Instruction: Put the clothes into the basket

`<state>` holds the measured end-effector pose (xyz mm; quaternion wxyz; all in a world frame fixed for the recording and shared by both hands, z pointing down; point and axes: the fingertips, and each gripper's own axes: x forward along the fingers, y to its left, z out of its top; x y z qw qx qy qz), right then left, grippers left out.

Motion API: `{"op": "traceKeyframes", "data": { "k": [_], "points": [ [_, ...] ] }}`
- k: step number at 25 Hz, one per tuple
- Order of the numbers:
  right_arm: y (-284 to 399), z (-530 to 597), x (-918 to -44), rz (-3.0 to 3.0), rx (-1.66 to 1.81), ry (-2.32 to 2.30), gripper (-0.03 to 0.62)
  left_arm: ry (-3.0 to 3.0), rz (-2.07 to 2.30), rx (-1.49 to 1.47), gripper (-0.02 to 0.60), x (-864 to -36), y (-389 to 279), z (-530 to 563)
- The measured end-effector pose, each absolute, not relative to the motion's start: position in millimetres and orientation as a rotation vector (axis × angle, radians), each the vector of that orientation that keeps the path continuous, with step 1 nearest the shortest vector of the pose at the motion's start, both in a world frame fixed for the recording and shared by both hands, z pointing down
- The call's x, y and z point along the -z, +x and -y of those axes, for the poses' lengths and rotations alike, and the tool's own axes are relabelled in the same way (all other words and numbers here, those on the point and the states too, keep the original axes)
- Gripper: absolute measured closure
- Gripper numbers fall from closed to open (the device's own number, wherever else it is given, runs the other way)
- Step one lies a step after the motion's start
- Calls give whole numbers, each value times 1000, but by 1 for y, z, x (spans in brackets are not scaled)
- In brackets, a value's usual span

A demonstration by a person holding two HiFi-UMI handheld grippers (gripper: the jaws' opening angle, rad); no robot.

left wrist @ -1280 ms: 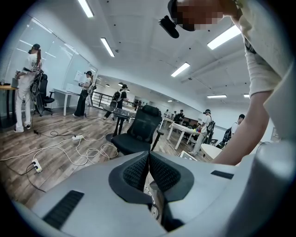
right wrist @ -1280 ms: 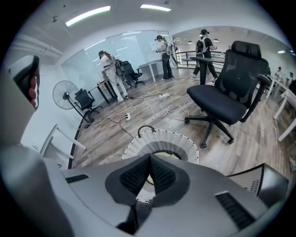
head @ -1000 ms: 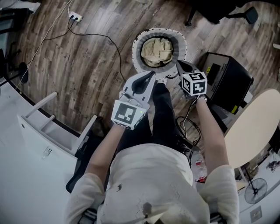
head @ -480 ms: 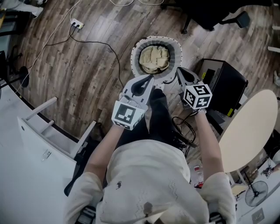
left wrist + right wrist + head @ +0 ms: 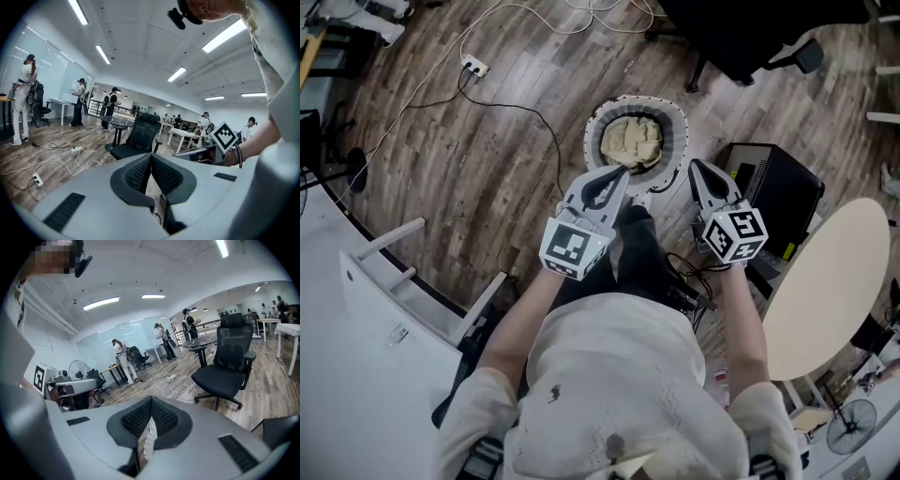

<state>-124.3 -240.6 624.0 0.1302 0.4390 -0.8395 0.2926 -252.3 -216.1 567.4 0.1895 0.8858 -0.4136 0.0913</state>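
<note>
Now crumpled cream clothes [image 5: 632,141] lie in the basket [image 5: 592,131]; left claw [image 5: 623,172], right claw [image 5: 695,165] clenched empty.

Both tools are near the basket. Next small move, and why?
Probably draw the left tool and right tool back and scan for more clothes: both are shut and empty, the cream clothes lie inside the basket, and no other garment shows on the floor.

A wood-plank floor [image 5: 487,169] is crossed by cables [image 5: 520,106] from a power strip [image 5: 473,66]; a round beige table [image 5: 830,291] is seen at the right. A black office chair [image 5: 227,366] is lit by ceiling strip lights [image 5: 103,54], with glass partitions [image 5: 131,336] behind.
</note>
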Motion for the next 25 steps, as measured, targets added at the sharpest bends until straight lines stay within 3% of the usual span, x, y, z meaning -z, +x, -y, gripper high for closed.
{"op": "traceKeyframes", "data": {
  "k": [25],
  "points": [
    [-118,195,-406,2774,-568,1387,586,2484,1315,-51,560,-439,-280,176]
  ]
}}
